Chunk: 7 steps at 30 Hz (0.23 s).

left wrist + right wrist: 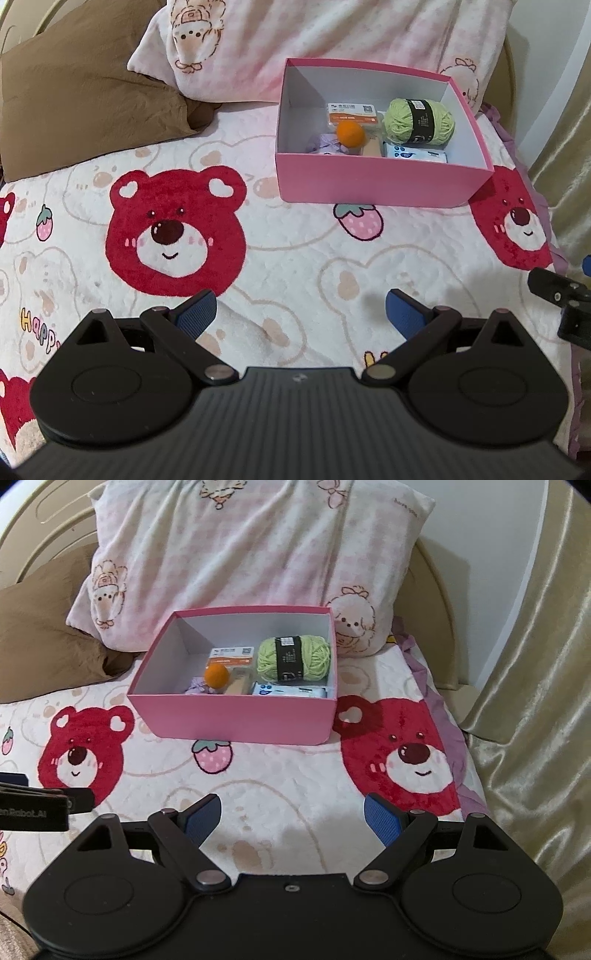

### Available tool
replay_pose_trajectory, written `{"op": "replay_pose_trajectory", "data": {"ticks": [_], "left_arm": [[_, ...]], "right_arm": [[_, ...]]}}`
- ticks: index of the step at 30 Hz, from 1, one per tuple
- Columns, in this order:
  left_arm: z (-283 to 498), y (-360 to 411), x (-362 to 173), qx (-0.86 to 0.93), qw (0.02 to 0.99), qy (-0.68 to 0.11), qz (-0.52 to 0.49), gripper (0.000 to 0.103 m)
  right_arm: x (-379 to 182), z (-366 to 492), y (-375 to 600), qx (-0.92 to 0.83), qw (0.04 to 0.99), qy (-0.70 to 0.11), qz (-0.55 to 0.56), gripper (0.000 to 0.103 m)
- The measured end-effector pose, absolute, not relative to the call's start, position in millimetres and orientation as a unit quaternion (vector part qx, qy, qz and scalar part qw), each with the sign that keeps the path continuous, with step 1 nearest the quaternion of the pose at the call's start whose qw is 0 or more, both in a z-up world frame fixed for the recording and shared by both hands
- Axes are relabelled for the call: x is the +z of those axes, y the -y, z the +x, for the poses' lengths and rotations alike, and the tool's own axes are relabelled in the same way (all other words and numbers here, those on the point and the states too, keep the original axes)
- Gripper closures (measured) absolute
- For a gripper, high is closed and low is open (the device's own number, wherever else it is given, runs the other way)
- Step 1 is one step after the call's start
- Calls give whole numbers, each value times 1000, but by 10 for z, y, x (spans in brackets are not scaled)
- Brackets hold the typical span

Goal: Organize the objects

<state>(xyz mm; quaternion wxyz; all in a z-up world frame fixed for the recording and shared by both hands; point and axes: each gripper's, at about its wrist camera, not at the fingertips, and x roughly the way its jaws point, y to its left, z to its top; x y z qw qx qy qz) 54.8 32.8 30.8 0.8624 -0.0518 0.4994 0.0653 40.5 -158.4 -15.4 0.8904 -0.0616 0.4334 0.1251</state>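
Five items sit in the pink box [376,182] on the bear-print blanket [288,258]: green yarn [419,120], orange ball [350,135], wipes pack [415,154], mask packet [352,112], purple cloth [327,144]. A pink pillow [240,554] lies behind it. Left gripper [301,314] and right gripper [291,818] hover low, fingers apart, empty.

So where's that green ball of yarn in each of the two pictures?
Left wrist view: the green yarn sits upper right of centre, in the far right corner of the pink box.
Right wrist view: the green yarn is just above centre, again in the box's far right corner.
Shared landmark: the orange ball lies to the yarn's left inside the same pink box.
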Motion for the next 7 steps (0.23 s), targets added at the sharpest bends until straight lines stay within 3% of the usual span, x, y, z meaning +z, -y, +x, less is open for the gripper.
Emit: {"op": "replay_pose_trajectory", "data": {"ticks": [7], "left_arm": [[533, -314, 332, 63, 865, -495, -48, 3]], "right_arm": [[-194, 415, 1602, 124, 887, -442, -57, 15]]}}
